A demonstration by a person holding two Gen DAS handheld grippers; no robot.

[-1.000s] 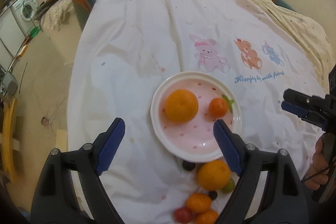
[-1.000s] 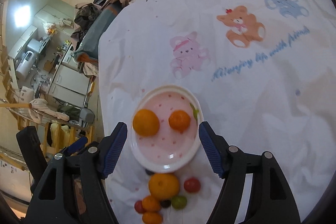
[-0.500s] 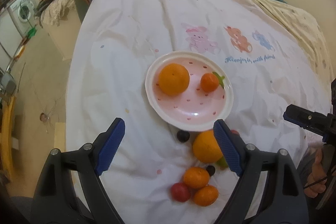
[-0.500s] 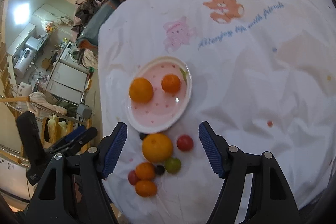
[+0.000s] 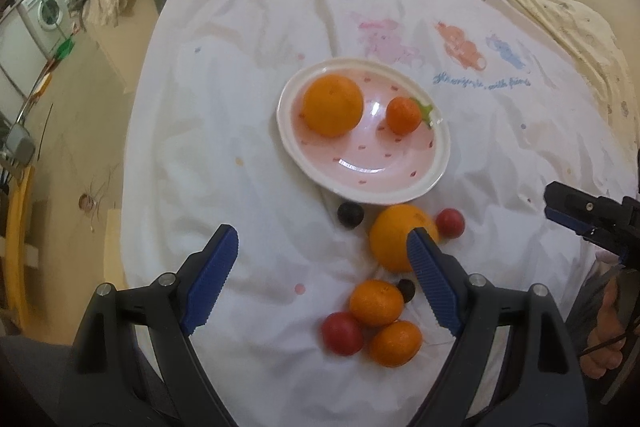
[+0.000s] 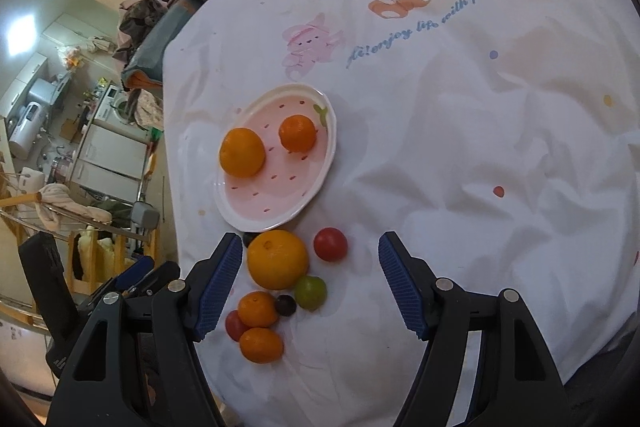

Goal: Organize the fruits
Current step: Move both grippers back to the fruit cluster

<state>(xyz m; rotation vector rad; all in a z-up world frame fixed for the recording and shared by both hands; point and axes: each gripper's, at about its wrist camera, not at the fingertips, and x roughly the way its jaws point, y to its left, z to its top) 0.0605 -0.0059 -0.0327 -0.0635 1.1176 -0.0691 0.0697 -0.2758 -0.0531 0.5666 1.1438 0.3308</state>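
Fruit sits packed below the pink speckled ceramic plate (image 6: 320,183): if you reach for the large loose orange (image 6: 277,259), it may nudge neighbours rolling. Your right gripper (image 6: 310,281) and left gripper (image 5: 322,281) both hang spread wide, empty.

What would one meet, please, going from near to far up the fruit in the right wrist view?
Nearest small orange → large orange on the cloth → plate with large orange and smaller orange → pink rabbit print.
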